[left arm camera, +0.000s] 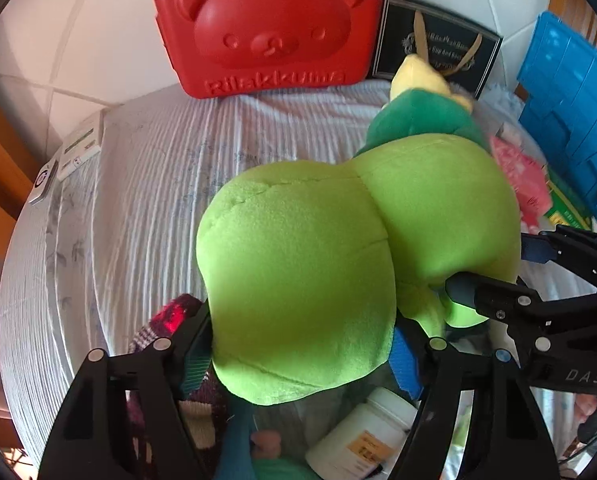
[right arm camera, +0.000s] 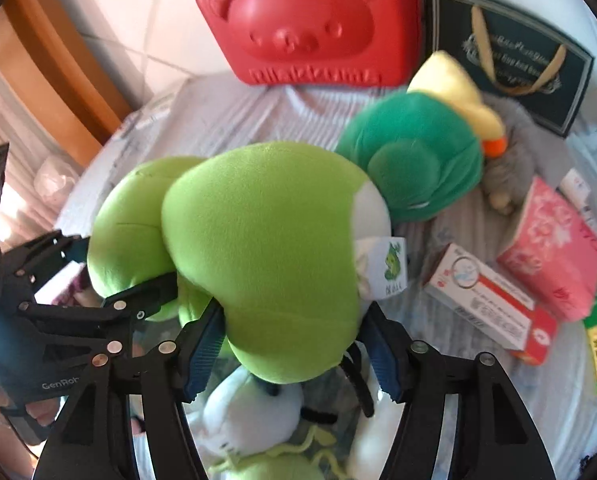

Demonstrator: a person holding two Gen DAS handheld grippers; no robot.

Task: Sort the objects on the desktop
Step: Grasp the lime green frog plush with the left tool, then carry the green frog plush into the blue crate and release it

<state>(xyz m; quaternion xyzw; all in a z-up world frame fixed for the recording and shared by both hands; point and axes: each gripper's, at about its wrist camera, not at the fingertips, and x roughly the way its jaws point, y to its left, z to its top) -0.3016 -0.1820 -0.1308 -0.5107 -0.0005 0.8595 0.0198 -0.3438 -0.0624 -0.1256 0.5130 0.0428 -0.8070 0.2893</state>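
Note:
A big light-green plush toy [left arm camera: 298, 240] with two round lobes, a darker green part [right arm camera: 414, 152] and a yellow tip hangs a little above the cloth-covered table [left arm camera: 138, 200]. My left gripper [left arm camera: 300, 354] is shut on the near lobe, with a pad pressing each side of it. My right gripper [right arm camera: 292, 354] is shut on the other lobe [right arm camera: 258, 232] beside a white label. Each gripper also shows in the other's view: the right gripper [left arm camera: 494, 270] at the right edge, the left gripper [right arm camera: 118, 270] at the left edge.
A red bear-face case [left arm camera: 270, 24] and a dark gift bag [left arm camera: 434, 44] lean on the back wall. A blue crate [left arm camera: 570, 120] stands at the right. A pink pack [right arm camera: 550, 240], a red-and-white box [right arm camera: 490, 304] and a grey plush [right arm camera: 506, 168] lie right. A white bottle [left arm camera: 362, 436] and a white plush [right arm camera: 250, 412] lie below.

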